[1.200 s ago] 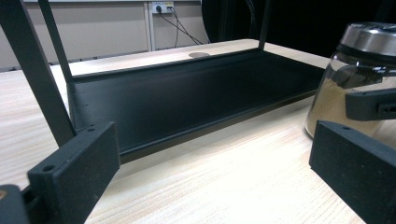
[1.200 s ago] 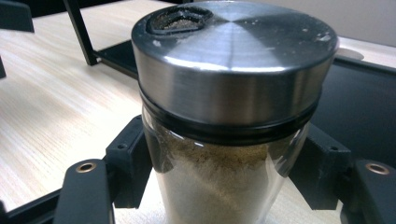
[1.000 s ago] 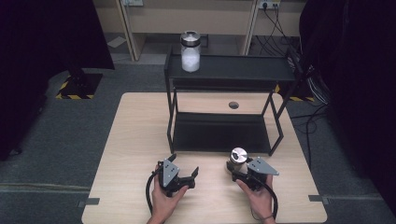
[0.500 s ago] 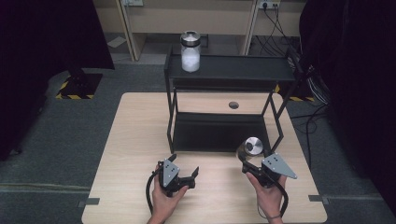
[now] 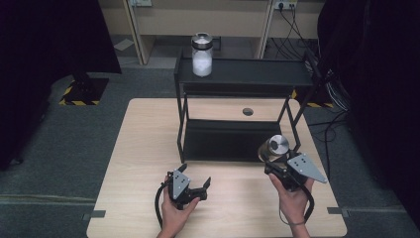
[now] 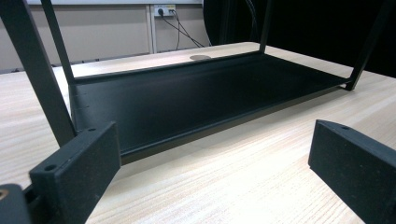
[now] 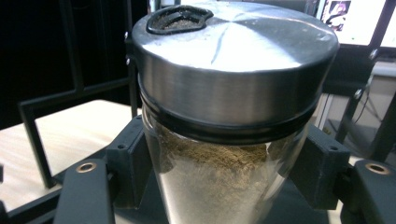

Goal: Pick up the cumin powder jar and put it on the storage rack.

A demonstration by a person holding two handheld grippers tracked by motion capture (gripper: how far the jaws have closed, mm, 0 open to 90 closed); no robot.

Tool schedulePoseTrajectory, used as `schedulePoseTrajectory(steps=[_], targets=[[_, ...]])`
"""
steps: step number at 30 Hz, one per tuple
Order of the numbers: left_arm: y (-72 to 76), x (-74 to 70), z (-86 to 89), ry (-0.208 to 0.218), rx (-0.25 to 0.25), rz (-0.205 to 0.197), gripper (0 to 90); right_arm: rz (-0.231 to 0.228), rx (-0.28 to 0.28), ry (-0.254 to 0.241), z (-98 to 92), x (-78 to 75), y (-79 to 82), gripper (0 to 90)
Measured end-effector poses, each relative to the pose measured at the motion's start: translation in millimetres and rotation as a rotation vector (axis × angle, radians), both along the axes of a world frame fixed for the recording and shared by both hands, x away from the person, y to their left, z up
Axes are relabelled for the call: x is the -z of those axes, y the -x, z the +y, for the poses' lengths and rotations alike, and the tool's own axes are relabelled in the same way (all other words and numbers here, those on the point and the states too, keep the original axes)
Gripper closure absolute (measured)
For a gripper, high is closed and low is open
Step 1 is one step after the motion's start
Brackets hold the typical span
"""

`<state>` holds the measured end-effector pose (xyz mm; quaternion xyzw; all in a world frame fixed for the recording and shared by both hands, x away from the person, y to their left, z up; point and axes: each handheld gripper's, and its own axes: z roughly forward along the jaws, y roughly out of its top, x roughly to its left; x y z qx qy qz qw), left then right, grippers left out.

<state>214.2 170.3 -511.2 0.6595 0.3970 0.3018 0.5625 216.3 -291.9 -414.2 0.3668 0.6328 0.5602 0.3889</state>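
Right gripper (image 5: 275,166) clamped on spice jar (image 7: 229,116) (steel lid up), left gripper (image 5: 194,187) wide open, empty.

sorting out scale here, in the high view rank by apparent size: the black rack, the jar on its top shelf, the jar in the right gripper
1. Black rack, clearly largest.
2. The white-filled jar and the held jar look alike; the held one is nearer the camera, so I won't rank them.

two jars (image 5: 202,54), one rack (image 5: 247,79), two grippers (image 5: 190,187)
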Motion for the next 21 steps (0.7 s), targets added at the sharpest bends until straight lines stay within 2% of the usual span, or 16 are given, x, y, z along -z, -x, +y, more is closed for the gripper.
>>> schedulePoseTrajectory(steps=[2,7,21], targets=[[0.2,0.1,-0.2,-0.001,0.0,-0.002,1.6,-0.01,0.005,0.006,-0.2,-8.5,-2.1,31.2],[0.7,0.2,-0.9,-0.004,0.002,-0.004,1.6,-0.019,0.01,0.012,0.5,-17.5,-4.3,31.2],[0.5,0.0,-0.8,-0.006,0.003,-0.004,1.6,-0.012,0.028,0.013,-1.1,-25.7,-8.0,31.1]])
